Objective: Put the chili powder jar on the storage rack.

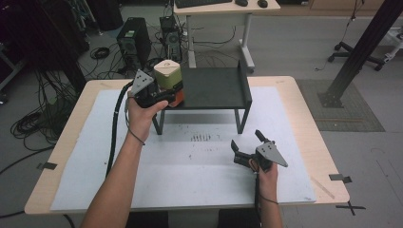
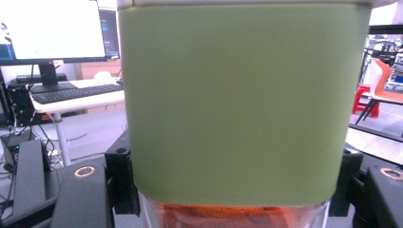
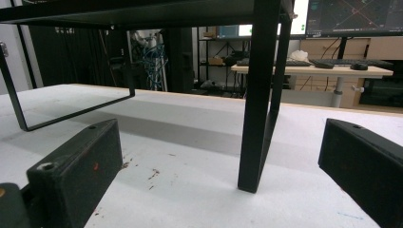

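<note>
A jar with a green sleeve, a pale lid and orange contents at its clear base (image 1: pixel 168 77) is held at the left end of the black metal shelf (image 1: pixel 216 88). My left gripper (image 1: pixel 166 96) is shut on the jar near its base. In the left gripper view the green sleeve of the jar (image 2: pixel 237 104) stands right in front of the camera, with a black jaw pressed against each side. My right gripper (image 1: pixel 247 145) rests low on the white mat in front of the shelf, open with nothing between its jaws. In the right gripper view, the open gripper (image 3: pixel 218 166) faces a black shelf leg (image 3: pixel 259 95).
The shelf has a raised wall on its right side (image 1: pixel 244 78). A white mat (image 1: pixel 190 161) covers the wooden table, with dark specks near its middle (image 1: pixel 200 138). Beyond the table stand a computer tower (image 1: pixel 133 42), cables and a desk (image 1: pixel 223 9).
</note>
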Action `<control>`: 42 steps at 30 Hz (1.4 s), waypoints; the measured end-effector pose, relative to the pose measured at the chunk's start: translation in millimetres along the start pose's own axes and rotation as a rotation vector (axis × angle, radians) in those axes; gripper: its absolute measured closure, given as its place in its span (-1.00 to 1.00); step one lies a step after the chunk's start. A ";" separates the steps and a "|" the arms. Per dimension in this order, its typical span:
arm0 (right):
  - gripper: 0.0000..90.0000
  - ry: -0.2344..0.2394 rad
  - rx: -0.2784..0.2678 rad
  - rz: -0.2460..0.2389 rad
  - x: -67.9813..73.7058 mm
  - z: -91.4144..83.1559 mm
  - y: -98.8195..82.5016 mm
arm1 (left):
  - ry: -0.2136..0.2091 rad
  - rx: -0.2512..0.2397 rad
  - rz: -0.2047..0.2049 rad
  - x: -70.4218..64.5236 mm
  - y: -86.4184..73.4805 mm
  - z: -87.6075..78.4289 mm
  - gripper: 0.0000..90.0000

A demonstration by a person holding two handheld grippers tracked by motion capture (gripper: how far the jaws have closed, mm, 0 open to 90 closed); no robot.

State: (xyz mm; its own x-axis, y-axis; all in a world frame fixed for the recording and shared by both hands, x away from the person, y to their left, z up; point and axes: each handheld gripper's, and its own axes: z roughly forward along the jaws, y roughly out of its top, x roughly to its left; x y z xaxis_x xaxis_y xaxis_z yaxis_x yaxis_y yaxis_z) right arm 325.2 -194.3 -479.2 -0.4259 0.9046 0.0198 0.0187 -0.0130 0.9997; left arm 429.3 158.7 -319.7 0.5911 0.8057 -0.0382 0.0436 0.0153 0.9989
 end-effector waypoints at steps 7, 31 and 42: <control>-0.99 -0.001 -0.002 -0.001 -0.1 0.0 0.0 | 0.028 0.010 0.005 -0.7 -4.4 7.5 -0.35; -0.99 0.000 -0.003 -0.002 0.0 -0.2 -0.1 | 0.071 0.010 0.030 -4.7 -7.0 10.4 -0.35; -0.99 0.001 -0.003 -0.003 0.0 -0.2 -0.1 | 0.072 0.011 0.031 -4.9 -7.0 10.5 -0.35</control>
State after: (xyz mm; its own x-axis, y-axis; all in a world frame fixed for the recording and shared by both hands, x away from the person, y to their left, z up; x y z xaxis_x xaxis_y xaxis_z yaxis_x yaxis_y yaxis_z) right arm 325.0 -194.4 -479.3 -0.4266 0.9043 0.0171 0.0150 -0.0118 0.9998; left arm 434.5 148.3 -326.8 0.5324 0.8465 -0.0052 0.0358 -0.0163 0.9992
